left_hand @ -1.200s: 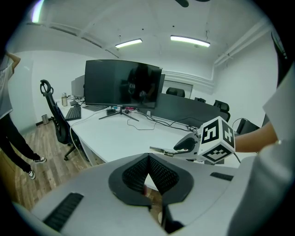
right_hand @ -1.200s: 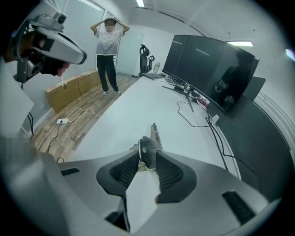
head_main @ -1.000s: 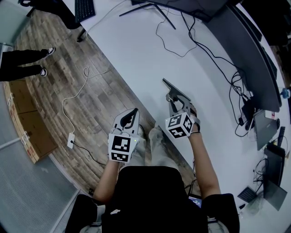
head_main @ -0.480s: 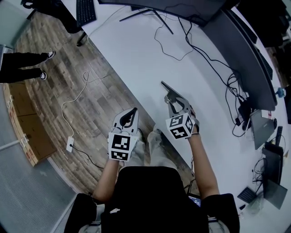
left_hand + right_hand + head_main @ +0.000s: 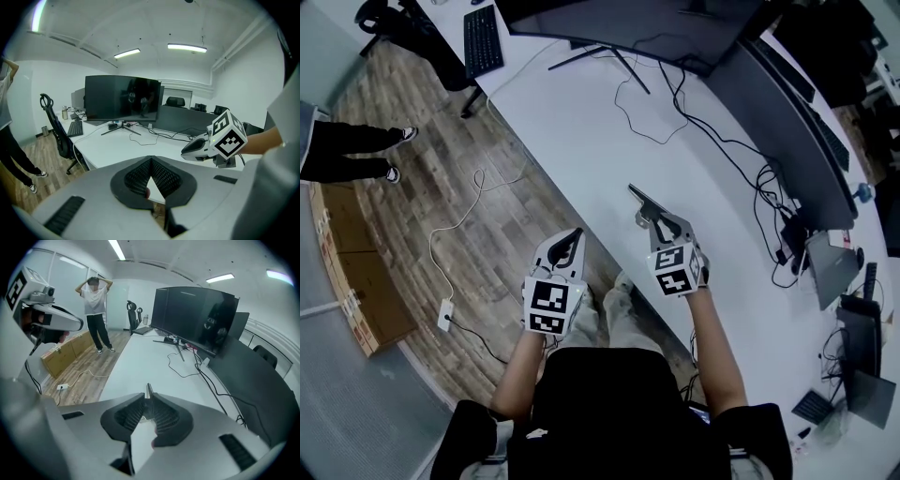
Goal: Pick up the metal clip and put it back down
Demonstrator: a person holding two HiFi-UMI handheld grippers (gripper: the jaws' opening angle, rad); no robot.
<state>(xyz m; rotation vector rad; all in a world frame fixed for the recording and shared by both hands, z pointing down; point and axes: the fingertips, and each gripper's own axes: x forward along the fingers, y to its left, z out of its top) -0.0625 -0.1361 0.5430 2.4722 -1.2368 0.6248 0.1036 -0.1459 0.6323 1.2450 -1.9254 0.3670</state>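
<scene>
1. Right gripper (image 5: 645, 204) (image 5: 149, 401): the jaws have just been closing and now stand narrow, their pads pressed on the metal clip (image 5: 149, 391).
2. Metal clip (image 5: 635, 193): a thin, dark piece standing out past the right jaw tips, held clear of the white table (image 5: 581, 112) above its near edge.
3. Left gripper (image 5: 574, 234) (image 5: 151, 161): jaw tips together with nothing between them; it is held beside the table edge, over the wooden floor (image 5: 441, 187).
4. Table: monitor (image 5: 619, 23), keyboard (image 5: 483, 39) and loose black cables (image 5: 652, 103) lie at the far end, well apart from the clip.
5. A person (image 5: 96, 310) stands on the floor beyond the table.
</scene>
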